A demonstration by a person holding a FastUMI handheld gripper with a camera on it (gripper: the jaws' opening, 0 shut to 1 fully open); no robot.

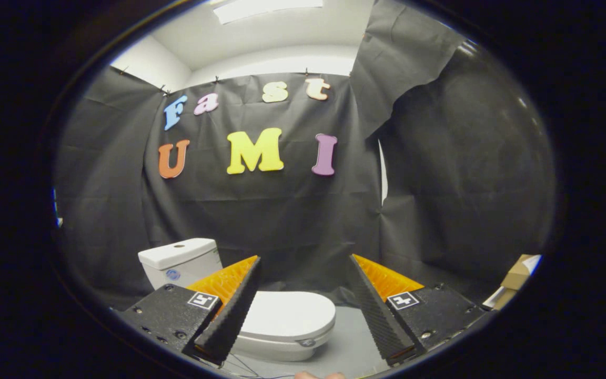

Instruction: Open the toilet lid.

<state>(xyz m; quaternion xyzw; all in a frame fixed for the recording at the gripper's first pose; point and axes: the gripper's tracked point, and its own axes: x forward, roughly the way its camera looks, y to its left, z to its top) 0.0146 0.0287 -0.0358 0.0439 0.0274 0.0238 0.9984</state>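
The hand-held gripper (303, 273) hovers level, fingers spread wide, above the closed toilet lid (287, 316).

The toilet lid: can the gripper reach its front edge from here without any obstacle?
Probably yes. The gripper is open, and the closed toilet lid lies beyond its fingers with only bare floor around its front.

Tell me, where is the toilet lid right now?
In the gripper view the toilet lid lies closed on the bowl, just in front of the white tank, beyond the open tool, showing between its two fingers, nearer the left one.
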